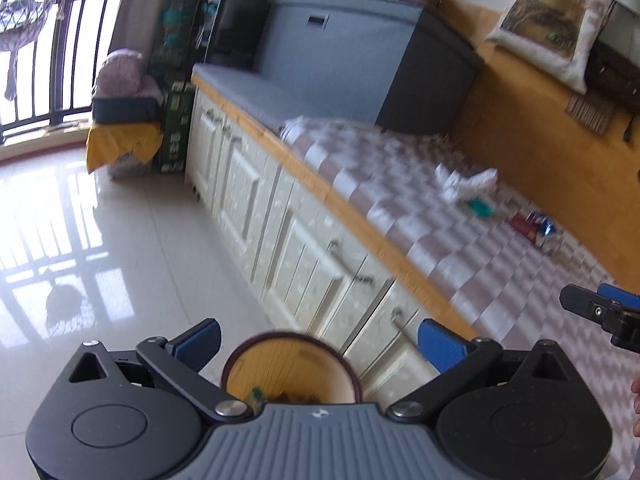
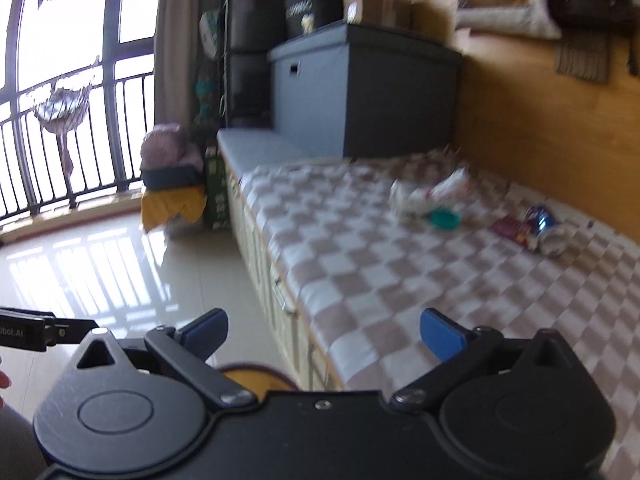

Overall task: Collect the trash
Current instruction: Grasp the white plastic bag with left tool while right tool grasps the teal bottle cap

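Trash lies on a checkered bench cushion (image 1: 400, 184) (image 2: 360, 240): crumpled white paper (image 1: 464, 182) (image 2: 432, 190), a small teal item (image 1: 480, 206) (image 2: 442, 218), and a crushed can with a red wrapper (image 1: 538, 228) (image 2: 536, 230). My left gripper (image 1: 320, 340) is open above a round wooden bin (image 1: 292, 372) on the floor beside the bench; bits of trash lie inside it. My right gripper (image 2: 324, 332) is open over the bench edge, well short of the trash. Its tip shows at the left wrist view's right edge (image 1: 600, 312). The bin's rim (image 2: 256, 376) peeks out under it.
A grey storage box (image 1: 360, 56) (image 2: 360, 92) stands at the bench's far end. White cabinet doors (image 1: 280, 232) run below the bench. A glossy tiled floor (image 1: 100, 240) stretches left to a balcony railing (image 2: 60, 140). A yellow-draped stool (image 1: 124, 136) stands by the window.
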Demonstrator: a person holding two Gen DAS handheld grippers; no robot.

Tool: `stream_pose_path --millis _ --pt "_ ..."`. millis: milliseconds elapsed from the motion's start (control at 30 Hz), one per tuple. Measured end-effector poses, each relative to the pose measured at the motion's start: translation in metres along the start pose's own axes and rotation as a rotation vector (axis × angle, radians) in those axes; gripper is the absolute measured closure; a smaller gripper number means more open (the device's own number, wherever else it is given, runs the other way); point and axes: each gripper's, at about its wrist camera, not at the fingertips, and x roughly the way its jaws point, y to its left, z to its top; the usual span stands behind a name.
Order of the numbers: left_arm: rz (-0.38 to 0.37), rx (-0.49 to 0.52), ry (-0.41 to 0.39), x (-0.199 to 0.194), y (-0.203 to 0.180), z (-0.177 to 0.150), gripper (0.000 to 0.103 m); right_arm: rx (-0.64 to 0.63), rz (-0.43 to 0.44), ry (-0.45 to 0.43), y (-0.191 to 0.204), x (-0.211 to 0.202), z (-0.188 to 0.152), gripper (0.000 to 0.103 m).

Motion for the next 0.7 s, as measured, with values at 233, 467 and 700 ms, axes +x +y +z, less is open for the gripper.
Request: stream_pose_path --millis 233,467,700 --pt "-0.068 0.051 -0.139 -0.008 -0.037 0.05 0.0 0.005 -0.076 -0.166 -0.03 -0.024 0.044 0.0" --pt "-0.132 0.11 -0.246 0.018 -0.078 0.091 0.0 0.073 -0.211 -0.296 -0.077 -0.019 0.075 0.0" --pt "-0.234 0.187 -0.306 0.079 -0.117 0.123 0.0 0.16 -0.303 -0.354 -0.132 0.03 0.088 0.0"
